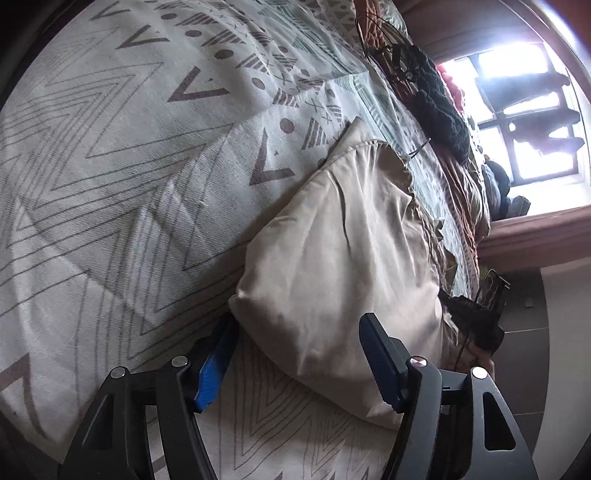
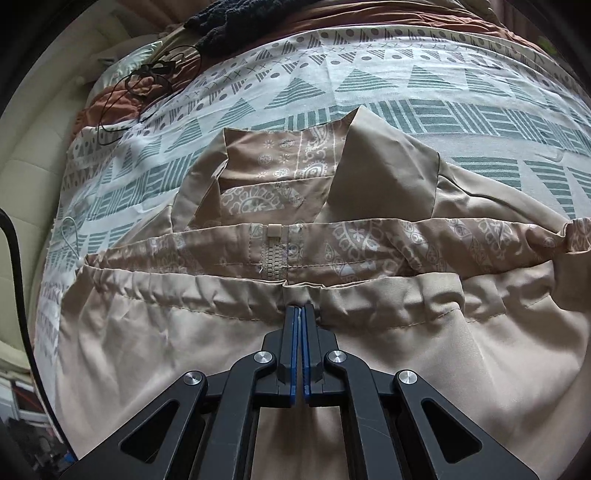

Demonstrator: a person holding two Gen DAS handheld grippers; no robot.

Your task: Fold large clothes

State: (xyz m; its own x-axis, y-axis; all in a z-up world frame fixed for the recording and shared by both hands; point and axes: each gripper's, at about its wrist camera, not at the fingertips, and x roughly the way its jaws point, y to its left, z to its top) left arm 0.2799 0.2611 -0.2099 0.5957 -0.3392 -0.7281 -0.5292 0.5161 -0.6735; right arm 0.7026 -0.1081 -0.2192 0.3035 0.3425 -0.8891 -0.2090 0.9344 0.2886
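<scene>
A beige jacket (image 2: 369, 350) with a paisley-print lining (image 2: 280, 184) and a zipper (image 2: 274, 258) lies spread on the patterned bedsheet (image 2: 332, 88). My right gripper (image 2: 300, 314) is shut on the jacket's gathered hem, just below the zipper end. In the left wrist view the jacket (image 1: 351, 251) shows as a folded beige bulk on the bedsheet (image 1: 129, 166). My left gripper (image 1: 299, 328) is open, its fingers straddling the jacket's near corner, one fingertip (image 1: 221, 339) on the sheet, the other (image 1: 373, 332) over the fabric.
A rust-brown blanket (image 2: 122, 99) with black cables (image 2: 147, 74) and a dark knitted garment (image 2: 225, 22) lie at the far side of the bed. In the left wrist view a bright window (image 1: 517, 110) and a wooden frame (image 1: 535, 240) stand beyond the bed.
</scene>
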